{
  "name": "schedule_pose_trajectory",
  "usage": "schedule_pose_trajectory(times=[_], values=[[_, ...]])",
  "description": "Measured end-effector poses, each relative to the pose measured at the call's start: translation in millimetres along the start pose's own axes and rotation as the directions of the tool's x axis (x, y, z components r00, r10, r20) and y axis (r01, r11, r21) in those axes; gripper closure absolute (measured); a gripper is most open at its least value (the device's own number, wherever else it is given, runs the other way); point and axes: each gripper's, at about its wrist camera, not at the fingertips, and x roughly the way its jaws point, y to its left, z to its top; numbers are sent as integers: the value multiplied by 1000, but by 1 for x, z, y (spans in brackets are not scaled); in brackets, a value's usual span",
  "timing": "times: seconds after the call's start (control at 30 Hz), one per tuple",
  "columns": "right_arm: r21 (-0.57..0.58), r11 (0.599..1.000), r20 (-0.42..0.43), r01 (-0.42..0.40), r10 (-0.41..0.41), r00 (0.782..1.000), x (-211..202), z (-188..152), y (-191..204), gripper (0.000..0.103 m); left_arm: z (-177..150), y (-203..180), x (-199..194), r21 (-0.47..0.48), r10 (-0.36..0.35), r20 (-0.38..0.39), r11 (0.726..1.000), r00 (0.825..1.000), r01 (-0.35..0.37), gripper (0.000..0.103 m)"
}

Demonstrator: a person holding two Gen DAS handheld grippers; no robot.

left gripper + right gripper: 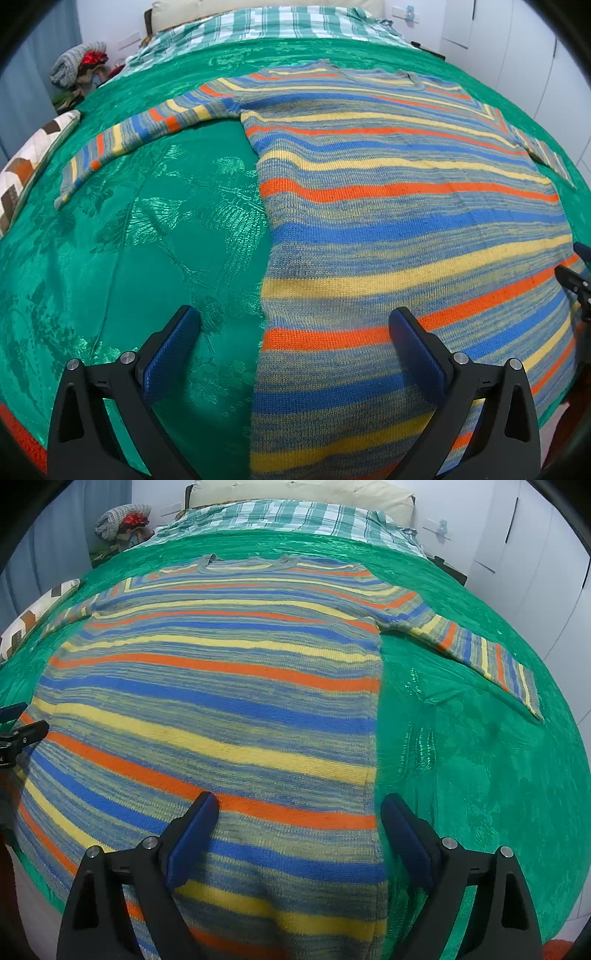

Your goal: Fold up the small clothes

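Sweater (388,206) lies flat on the green bedspread (147,240), striped in blue, orange and yellow, neck toward the head of the bed, hem at the near edge, both sleeves spread out toward the bed's side edges. Left gripper (295,332) hovers over the near hem with its fingers (173,347) wide, straddling the sweater's left side seam: one finger above bare bedspread, the other above the knit. Right gripper (299,816) mirrors it, fingers (192,830) wide apart across the right side seam, nothing pinched. A checked blanket (266,22) covers the head end.
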Motion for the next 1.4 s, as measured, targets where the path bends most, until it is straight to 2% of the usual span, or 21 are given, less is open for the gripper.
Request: schedule_pose_trajectory(times=[0.77,0.83,0.9,0.97,1.03,1.07,1.13,1.17,1.23,1.27,1.3,1.33,1.37,1.4], values=[[3,1000,0,-1,1,1000,1,-1,-1,12,1,1,0,1,-1,0,1000,1000,1,1],[10,1000,-11,-15,15,1000,-1,0,-5,12,3,3,-3,-6,-10,-19,1000,1000,10,1],[51,996,-18,-77,78,997,-11,7,-19,15,7,13,-16,-42,-40,-23,998,999,39,2],[122,984,64,-129,122,990,-31,13,-46,15,6,29,-31,-90,-56,21,994,998,58,2],[222,964,153,-147,115,981,-49,20,-92,15,7,54,-45,-161,-47,70,985,996,58,2],[290,944,180,-158,109,978,-53,23,-121,15,8,68,-50,-207,-38,90,977,995,56,2],[473,859,206,-196,109,972,-51,25,-186,15,9,92,-54,-294,-25,115,954,993,58,2],[590,775,223,-227,114,968,-44,20,-224,15,8,101,-54,-335,-23,120,940,992,63,2],[763,569,252,-305,173,952,-20,5,-284,19,7,118,-48,-414,-36,115,907,993,81,2],[820,459,275,-344,212,938,-4,-4,-309,23,5,122,-45,-435,-42,107,896,993,85,2],[849,371,305,-377,239,922,10,-11,-327,29,4,126,-41,-450,-43,91,890,995,80,2],[860,321,329,-396,245,912,18,-14,-338,32,3,128,-39,-452,-41,82,889,996,74,2],[868,289,344,-405,238,908,25,-15,-349,33,3,128,-37,-450,-34,75,891,997,65,2],[871,291,341,-396,223,913,29,-11,-357,35,4,128,-36,-446,-24,71,894,997,53,2]])
